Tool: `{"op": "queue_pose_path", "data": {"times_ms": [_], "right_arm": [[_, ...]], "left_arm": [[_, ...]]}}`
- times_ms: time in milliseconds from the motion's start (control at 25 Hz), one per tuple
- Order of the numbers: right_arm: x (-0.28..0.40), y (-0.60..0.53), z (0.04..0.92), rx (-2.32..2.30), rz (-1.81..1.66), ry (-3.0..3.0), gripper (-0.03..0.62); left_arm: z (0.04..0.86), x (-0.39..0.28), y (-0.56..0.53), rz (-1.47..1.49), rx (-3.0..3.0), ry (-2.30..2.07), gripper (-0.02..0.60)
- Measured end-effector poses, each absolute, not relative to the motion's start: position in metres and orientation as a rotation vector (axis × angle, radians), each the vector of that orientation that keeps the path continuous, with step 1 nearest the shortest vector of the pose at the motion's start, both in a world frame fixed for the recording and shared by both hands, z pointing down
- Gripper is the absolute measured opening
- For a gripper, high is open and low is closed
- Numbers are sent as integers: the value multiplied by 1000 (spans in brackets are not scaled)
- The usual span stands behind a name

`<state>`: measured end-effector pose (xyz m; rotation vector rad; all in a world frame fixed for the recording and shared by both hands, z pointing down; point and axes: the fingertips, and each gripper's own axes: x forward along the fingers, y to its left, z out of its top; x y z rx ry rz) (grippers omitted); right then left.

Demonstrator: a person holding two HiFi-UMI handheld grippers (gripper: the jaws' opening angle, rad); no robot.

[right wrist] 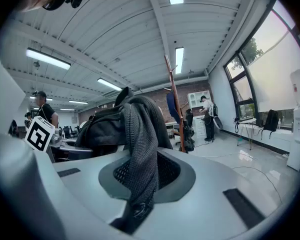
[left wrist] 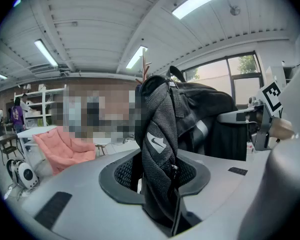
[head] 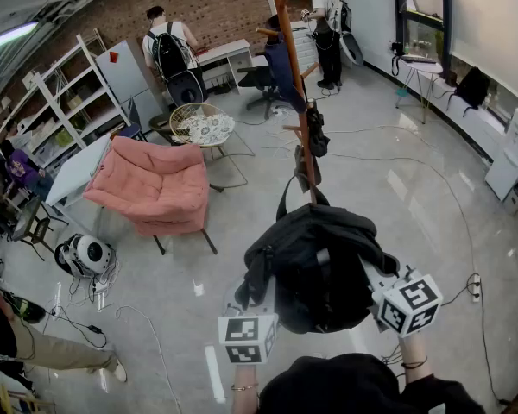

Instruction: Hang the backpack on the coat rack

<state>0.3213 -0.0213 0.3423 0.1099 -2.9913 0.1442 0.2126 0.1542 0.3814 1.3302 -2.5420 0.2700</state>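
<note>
A black backpack [head: 315, 270] hangs in the air between my two grippers, just in front of the wooden coat rack [head: 299, 102]. Dark bags and a blue garment hang on the rack. My left gripper [head: 250, 324] is shut on a black mesh shoulder strap [left wrist: 157, 144] with a white logo. My right gripper [head: 387, 298] is shut on the other mesh strap [right wrist: 139, 154]. In the left gripper view the bag's body [left wrist: 210, 109] fills the right side, with the rack's top [left wrist: 145, 70] behind it. The right gripper view shows the rack's pole [right wrist: 174, 101] beyond the bag.
A pink armchair [head: 155, 188] and a round wire table [head: 201, 126] stand to the left of the rack. A white device [head: 85, 255] and cables lie on the floor. People stand at the back; an office chair [head: 261, 80] is behind the rack.
</note>
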Motion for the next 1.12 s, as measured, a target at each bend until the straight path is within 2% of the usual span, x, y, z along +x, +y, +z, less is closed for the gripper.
{"op": "queue_pose_path", "data": {"times_ms": [1120], "right_arm": [[311,-42,349,-52,188,-2970,41]], "left_arm": [[382,221,146,282,1146,-2588,146]]}}
